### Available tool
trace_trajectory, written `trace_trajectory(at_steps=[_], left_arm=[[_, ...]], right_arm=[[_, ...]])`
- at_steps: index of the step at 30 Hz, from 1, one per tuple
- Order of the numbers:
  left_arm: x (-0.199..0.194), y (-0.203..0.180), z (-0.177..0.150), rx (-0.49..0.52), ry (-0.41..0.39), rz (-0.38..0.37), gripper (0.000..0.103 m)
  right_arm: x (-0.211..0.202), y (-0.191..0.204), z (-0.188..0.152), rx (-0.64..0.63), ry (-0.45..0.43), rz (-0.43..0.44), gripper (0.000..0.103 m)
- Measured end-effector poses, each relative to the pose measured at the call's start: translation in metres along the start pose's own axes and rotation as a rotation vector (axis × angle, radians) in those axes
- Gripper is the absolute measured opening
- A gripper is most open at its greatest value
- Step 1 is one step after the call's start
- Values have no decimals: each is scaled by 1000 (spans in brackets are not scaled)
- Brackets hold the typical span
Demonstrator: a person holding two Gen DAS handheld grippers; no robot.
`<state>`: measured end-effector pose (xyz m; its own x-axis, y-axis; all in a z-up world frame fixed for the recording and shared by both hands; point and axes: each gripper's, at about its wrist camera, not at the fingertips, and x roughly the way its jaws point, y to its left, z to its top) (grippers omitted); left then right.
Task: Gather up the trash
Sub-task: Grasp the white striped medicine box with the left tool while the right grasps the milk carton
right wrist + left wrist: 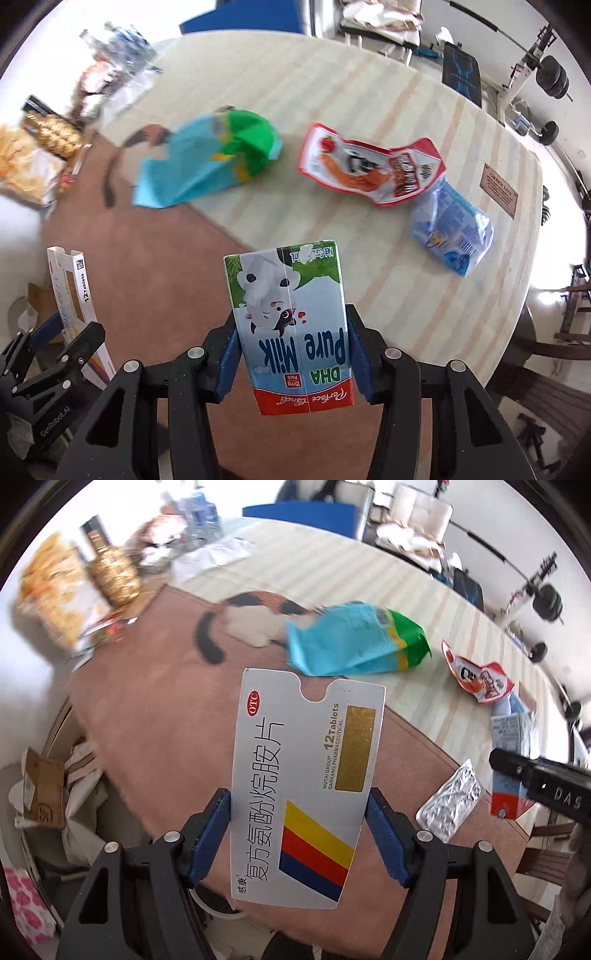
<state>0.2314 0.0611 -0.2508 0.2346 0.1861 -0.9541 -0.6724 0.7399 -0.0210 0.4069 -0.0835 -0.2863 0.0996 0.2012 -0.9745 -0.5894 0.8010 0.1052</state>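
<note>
Above table [424,122], left gripper [297,834]: clamped on white tablet box [306,775].
Right gripper [293,360]: clamped on milk carton [291,325].
Far on table: blue-green bag [210,162], red wrapper [369,162].

Open brown mat [155,266] lies clear below both loaded grippers; beyond, a blue-green bag [207,162], red wrapper [369,166] and blue pouch [452,229] clutter the striped tabletop [369,88].
</note>
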Motion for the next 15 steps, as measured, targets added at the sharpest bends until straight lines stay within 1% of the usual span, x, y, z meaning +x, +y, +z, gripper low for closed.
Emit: trace_trajectory(at_steps=[2,5,8,10,13,15], left_arm=[[-5,30,-5,-33,-16,-7,71],[-13,73,-24,-90,-34,-9,71],[-26,109,-59,-153,-39,-11,71],[-29,136,-85,-201,-32,-17,71],[-27,181,-129,-293,3,-49,71],[-17,210,-160,-359,39,-74,71]], right_arm=[[-14,25,-24,-19,-21,19,53],[-23,65,-55,-54,-25,47,53],[-28,109,-92,-107,-8,81,53],[-25,143,-121,-146,19,110,53],[-12,184,-163,-186,65,143,53],[10,210,-194,-214,119,166,53]])
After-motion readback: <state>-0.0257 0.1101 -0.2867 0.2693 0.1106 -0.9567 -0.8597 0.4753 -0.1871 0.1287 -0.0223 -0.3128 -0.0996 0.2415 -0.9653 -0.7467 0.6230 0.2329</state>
